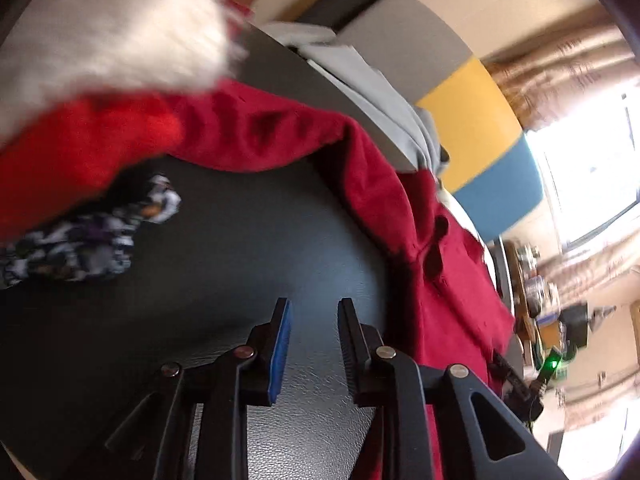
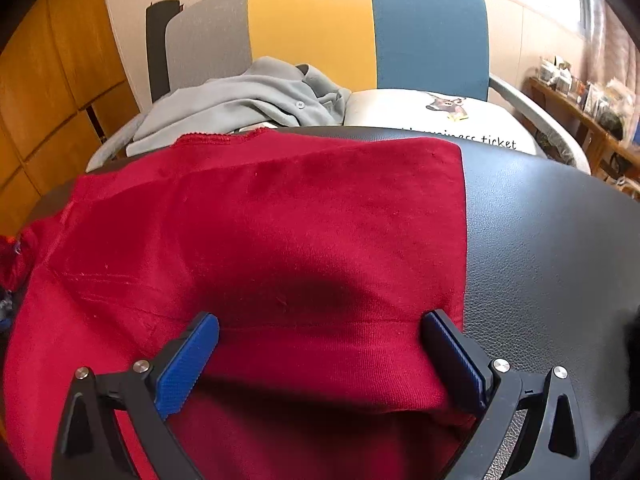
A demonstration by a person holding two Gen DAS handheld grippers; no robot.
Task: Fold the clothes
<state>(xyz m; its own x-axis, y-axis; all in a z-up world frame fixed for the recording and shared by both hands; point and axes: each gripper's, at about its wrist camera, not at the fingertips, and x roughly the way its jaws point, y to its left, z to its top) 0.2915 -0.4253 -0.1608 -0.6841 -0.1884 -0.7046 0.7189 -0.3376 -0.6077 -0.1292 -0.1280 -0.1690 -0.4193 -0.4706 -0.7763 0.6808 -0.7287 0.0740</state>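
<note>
Left wrist view, upper left: a blurred white fuzzy mass [image 1: 108,28] filled the corner, too smeared to identify. Below it a black-and-white patterned cloth bundle [image 1: 80,240] lay cut off by the frame edge. The left tool [image 1: 314,308] hung over the bare dark leather-textured surface [image 1: 240,248], fingers slightly apart w/ nothing between them. The dark red knit garment [image 1: 420,240] draped along the surface's far side & right edge, rumpled there. Right wrist view: same red garment [image 2: 280,220] lay mostly flat across the surface [image 2: 540,240], ribbed hem nearest the camera, left part bunched & cut off. The right tool [image 2: 320,328] stood spread wide above the hem; contact unclear. Behind, a crumpled grey buttoned shirt [image 2: 240,100] lay on a grey-yellow-blue chair [image 2: 312,20].
</note>
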